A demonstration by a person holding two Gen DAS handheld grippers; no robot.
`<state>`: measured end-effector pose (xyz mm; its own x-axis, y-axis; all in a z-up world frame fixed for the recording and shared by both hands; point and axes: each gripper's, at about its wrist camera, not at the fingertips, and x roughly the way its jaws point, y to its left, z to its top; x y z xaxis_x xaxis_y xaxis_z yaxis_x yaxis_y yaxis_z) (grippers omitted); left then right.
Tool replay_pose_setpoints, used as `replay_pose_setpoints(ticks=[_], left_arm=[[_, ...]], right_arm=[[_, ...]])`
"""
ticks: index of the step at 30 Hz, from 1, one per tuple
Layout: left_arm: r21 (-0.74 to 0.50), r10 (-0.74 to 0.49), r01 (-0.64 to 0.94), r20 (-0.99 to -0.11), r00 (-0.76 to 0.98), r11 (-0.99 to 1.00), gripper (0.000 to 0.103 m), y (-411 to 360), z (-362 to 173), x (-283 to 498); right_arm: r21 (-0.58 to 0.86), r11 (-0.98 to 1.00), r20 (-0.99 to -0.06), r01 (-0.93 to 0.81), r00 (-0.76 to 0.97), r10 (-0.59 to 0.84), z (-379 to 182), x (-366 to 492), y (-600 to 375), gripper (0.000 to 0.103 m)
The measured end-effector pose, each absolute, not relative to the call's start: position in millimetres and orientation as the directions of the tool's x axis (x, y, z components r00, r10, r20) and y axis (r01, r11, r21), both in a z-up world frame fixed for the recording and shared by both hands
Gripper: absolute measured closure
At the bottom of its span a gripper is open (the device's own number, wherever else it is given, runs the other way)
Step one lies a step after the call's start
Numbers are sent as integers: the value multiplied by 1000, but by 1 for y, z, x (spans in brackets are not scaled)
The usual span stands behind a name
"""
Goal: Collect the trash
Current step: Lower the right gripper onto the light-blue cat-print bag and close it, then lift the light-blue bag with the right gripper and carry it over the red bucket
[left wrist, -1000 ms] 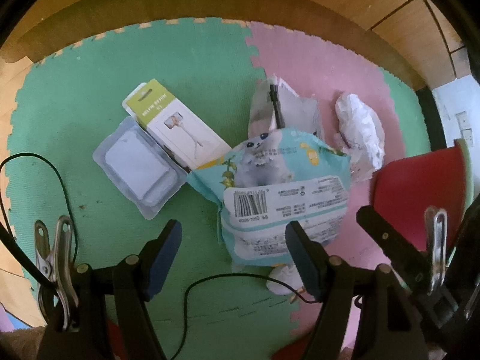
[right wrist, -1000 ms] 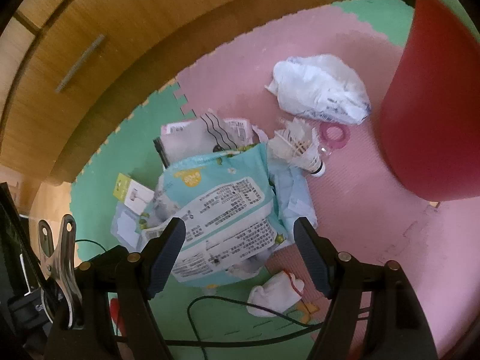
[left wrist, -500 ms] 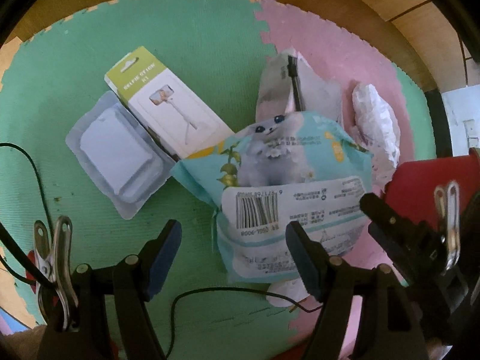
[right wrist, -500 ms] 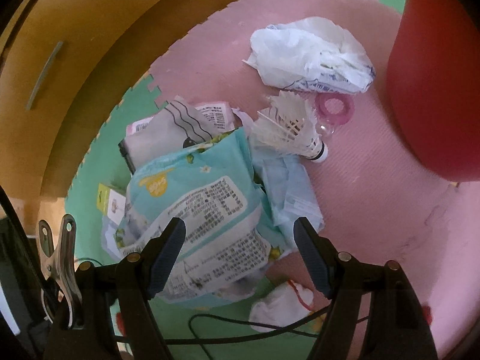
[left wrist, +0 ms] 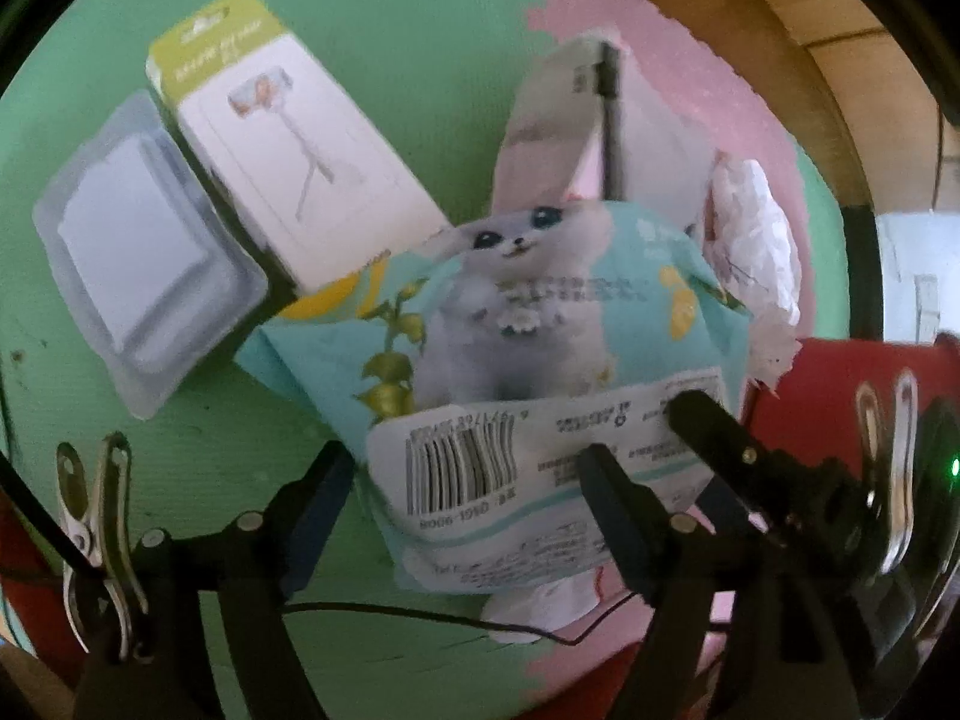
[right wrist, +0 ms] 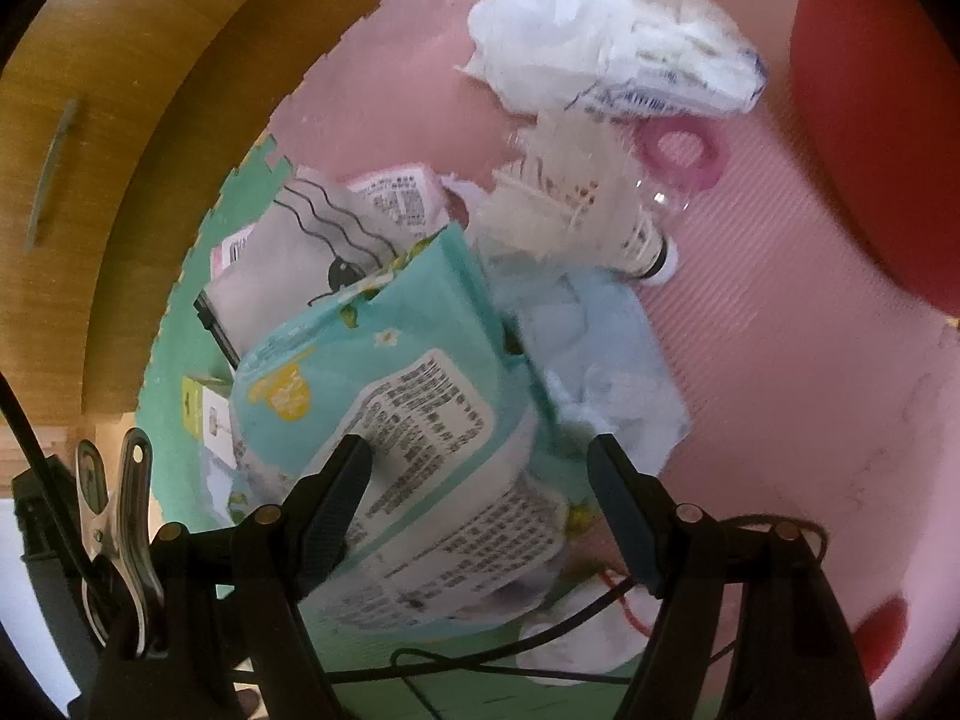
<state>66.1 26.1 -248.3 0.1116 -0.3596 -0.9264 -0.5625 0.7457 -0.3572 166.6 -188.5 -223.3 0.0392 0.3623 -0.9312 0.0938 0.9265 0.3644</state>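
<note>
Left wrist view
Left hand-held gripper (left wrist: 465, 507): I am holding it with the jaws wide; they have just been opening, straddling the near edge of the teal wipes packet (left wrist: 540, 372), pads not pressing on it.
Trash: the packet is lying where the green mat (left wrist: 372, 48) and pink mat (left wrist: 672, 96) join, overlapping a white selfie-stick box (left wrist: 288, 168); a clear blister tray (left wrist: 144, 252) is lying just beside the box.
Container: a red bin (left wrist: 840, 384) is showing at the right, its inside hidden.
Hard to see: my right hand-held gripper (left wrist: 714, 420) is crossing in front of the bin.

Right wrist view
Right hand-held gripper (right wrist: 480, 507): I am keeping the jaws wide over the same packet (right wrist: 390, 396), nothing clamped.
Trash: a shuttlecock (right wrist: 576, 210), a pink ring (right wrist: 678, 150) and a crumpled white bag (right wrist: 618, 54) are lying beyond it.
Container: the red bin's wall (right wrist: 876, 108) is cut off by the frame.
Edges: open pink mat is lying right of the pile; a wooden cabinet (right wrist: 108, 120) is bordering the mats.
</note>
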Motion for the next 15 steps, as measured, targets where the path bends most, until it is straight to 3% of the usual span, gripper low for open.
replay_pose_setpoints(ticks=[5,15], left_arm=[[-337,-339,-561,-935,104,756,22,27,-247,68],[-309,-298,-509,-949,107,803,39,18,-227,67]], right_arm=[[373,921,-927,113,23,373,-226,167,-188,31],[359,928,-933,95,11,360,-216,165,-187,55]])
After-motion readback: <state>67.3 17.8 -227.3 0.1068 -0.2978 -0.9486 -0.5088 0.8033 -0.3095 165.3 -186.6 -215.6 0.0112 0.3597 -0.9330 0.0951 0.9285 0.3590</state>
